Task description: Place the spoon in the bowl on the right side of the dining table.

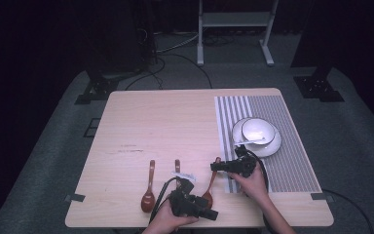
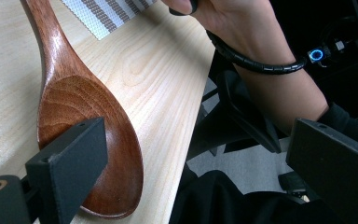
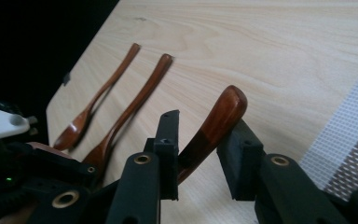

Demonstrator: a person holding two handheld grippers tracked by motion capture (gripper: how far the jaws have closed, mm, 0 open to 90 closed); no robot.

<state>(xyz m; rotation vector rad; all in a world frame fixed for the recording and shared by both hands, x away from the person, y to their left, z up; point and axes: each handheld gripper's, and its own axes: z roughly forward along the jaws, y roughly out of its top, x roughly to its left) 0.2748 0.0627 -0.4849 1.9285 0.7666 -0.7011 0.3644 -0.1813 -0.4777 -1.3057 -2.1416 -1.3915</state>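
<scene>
Three brown wooden spoons lie near the table's front edge. The rightmost spoon point(image 1: 210, 187) has its handle tip point(image 3: 221, 114) between the jaws of my right gripper point(image 3: 198, 135), which are closed in to the handle's width and hold it. My right gripper point(image 1: 215, 166) points left in the high view. My left gripper point(image 2: 196, 154) is wide open at the front edge. One of its jaws hangs over that spoon's bowl point(image 2: 84, 121) and the other is out past the table edge. The left gripper point(image 1: 208, 213) points right.
The other two spoons point(image 3: 95, 102) point(image 3: 135, 100) lie side by side to the left. A striped placemat point(image 1: 292, 146) at the right carries a white plate point(image 1: 272, 146) and a bowl point(image 1: 258, 129) with a white spoon. A hand and cable point(image 2: 256, 60) are close to the left gripper.
</scene>
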